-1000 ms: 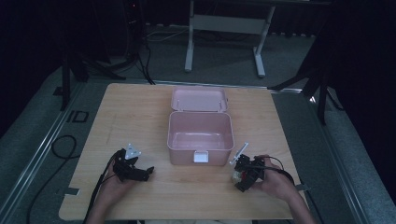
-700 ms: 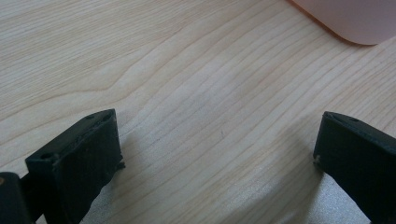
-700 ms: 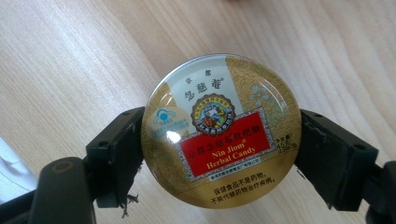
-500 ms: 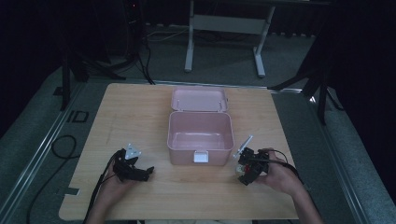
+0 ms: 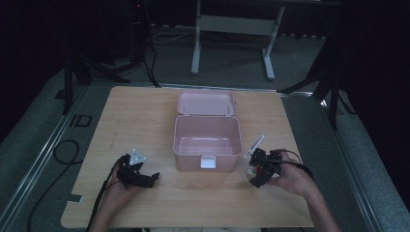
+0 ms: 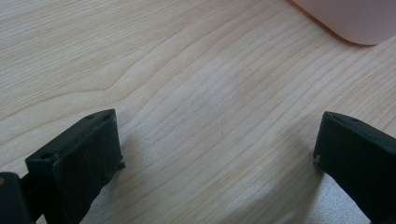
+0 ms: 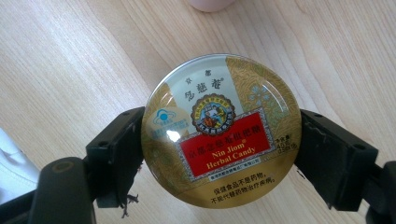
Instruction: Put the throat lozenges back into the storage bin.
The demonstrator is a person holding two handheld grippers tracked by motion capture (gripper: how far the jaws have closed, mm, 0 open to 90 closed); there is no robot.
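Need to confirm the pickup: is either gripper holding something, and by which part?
The right gripper clamps a round candy tin by opposite sides of its rim, lid facing the camera. The left gripper is open, holding nothing.

**Camera placement, three views**

High view: fixed above the near edge, facing forward and down; it takes in the whole tabletop (image 5: 145, 111), the open pink box (image 5: 208, 137) at its centre, and the floor beyond. Left gripper view: rides on the left gripper (image 5: 145, 180), very near the wood, looking along its fingers (image 6: 77, 161); a box corner (image 6: 348, 18) enters at top right. Right gripper view: rides on the right gripper (image 5: 255, 175), equally close, facing down over the candy tin (image 7: 222, 130). All three share the wood grain and the box.
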